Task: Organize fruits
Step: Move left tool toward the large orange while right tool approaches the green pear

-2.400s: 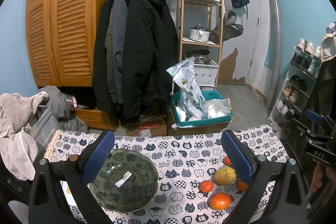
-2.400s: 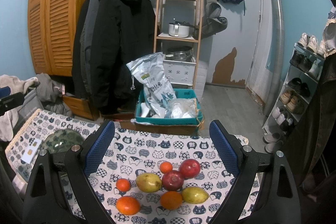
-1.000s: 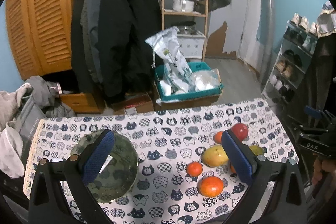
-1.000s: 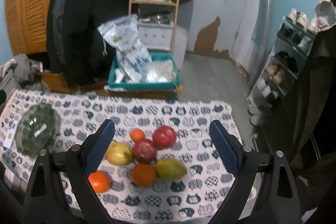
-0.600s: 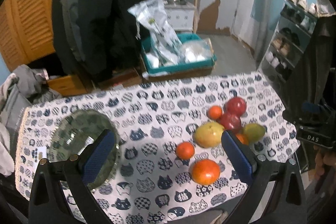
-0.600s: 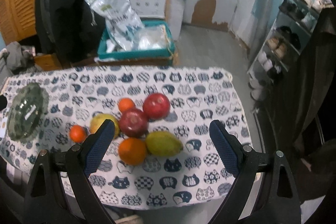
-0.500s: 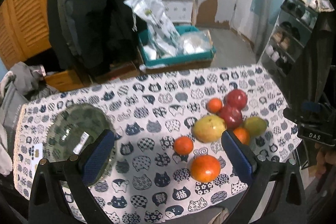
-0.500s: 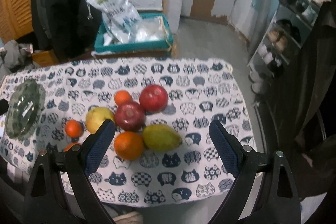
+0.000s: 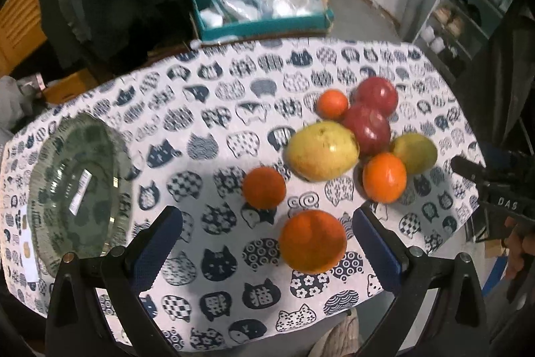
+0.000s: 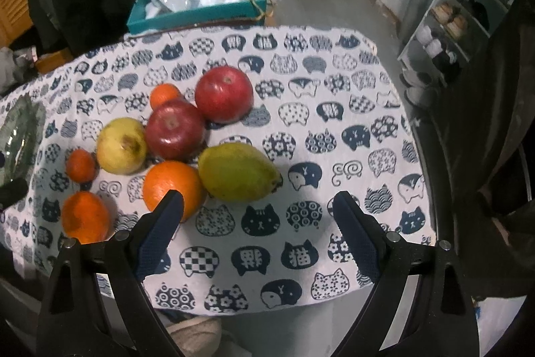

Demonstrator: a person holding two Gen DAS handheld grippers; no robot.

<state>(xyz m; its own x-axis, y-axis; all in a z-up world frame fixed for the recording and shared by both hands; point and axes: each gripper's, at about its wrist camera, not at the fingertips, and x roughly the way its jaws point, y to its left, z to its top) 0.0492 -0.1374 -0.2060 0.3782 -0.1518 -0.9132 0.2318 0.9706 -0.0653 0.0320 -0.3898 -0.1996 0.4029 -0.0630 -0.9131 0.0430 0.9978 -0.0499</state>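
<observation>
Left wrist view looking down on table [image 9: 214,82] wearing cat-print cloth; teal box [image 9: 260,22] of plastic bags sitting on floor beyond far edge, shoe rack [image 9: 468,19] standing far right. Glass bowl [image 9: 77,193] lying at left, well apart from fruit clustering at right: apples [image 10: 223,94], pears [image 10: 239,172], oranges [image 10: 174,186]. Left gripper [image 9: 267,253] hovering with jaws gaping wide, gripping nothing, large orange [image 9: 312,245] sitting between them. Right gripper [image 10: 258,233] likewise spreading wide over bare cloth, touching nothing, near green pear.

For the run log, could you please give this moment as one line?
left gripper: open, empty | right gripper: open, empty | fruits: on tablecloth | glass bowl: empty
</observation>
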